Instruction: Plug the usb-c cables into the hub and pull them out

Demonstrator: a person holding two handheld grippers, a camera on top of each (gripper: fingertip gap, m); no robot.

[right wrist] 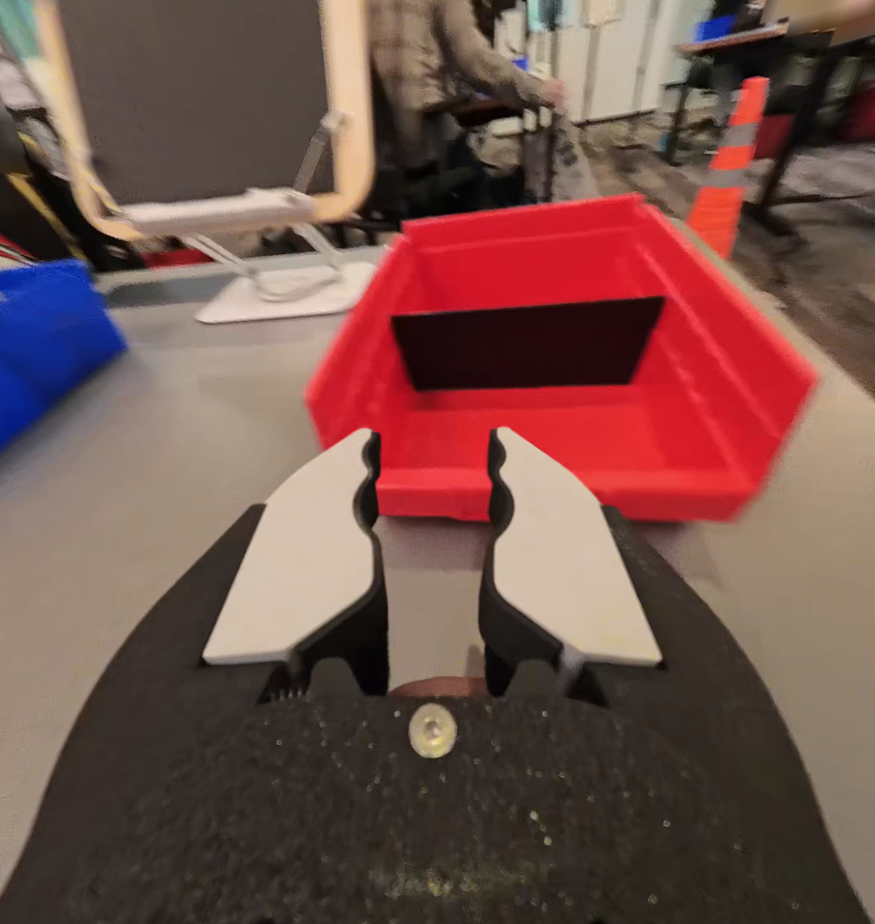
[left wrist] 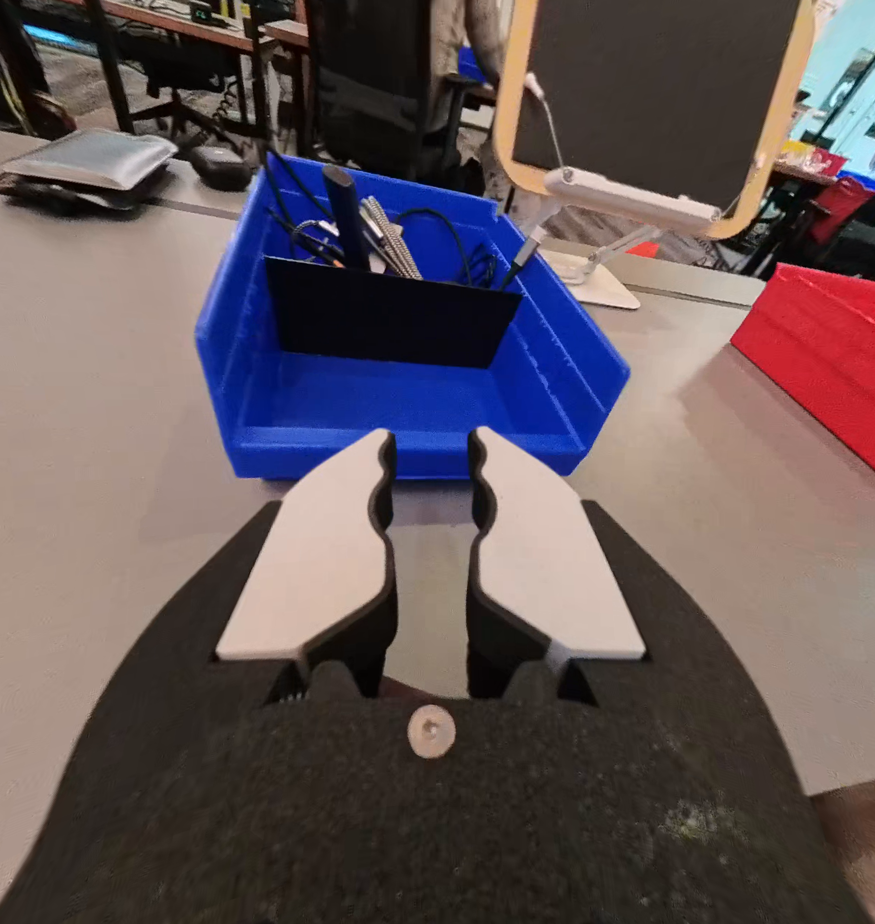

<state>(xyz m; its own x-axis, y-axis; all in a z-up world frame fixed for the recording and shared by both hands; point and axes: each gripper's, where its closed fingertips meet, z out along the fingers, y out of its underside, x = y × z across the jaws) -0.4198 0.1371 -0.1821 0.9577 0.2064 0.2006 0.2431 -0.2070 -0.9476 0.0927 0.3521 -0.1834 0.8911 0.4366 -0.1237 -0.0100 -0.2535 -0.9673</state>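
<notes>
no readable text, label, brand, number or sign in either view. small dark device with green lit display (left wrist: pixel 203 12) on far desk, well behind blue plastic bin (left wrist: pixel 565 350): display too blurred to read. orange cone with pale bands (right wrist: pixel 730 165), beyond red plastic bin (right wrist: pixel 755 360): no writing visible.

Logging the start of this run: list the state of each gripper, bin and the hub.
left gripper: open, empty
right gripper: open, empty
blue bin: cables in its rear compartment, front compartment empty
red bin: front compartment empty
hub: one white cable plugged in
</notes>
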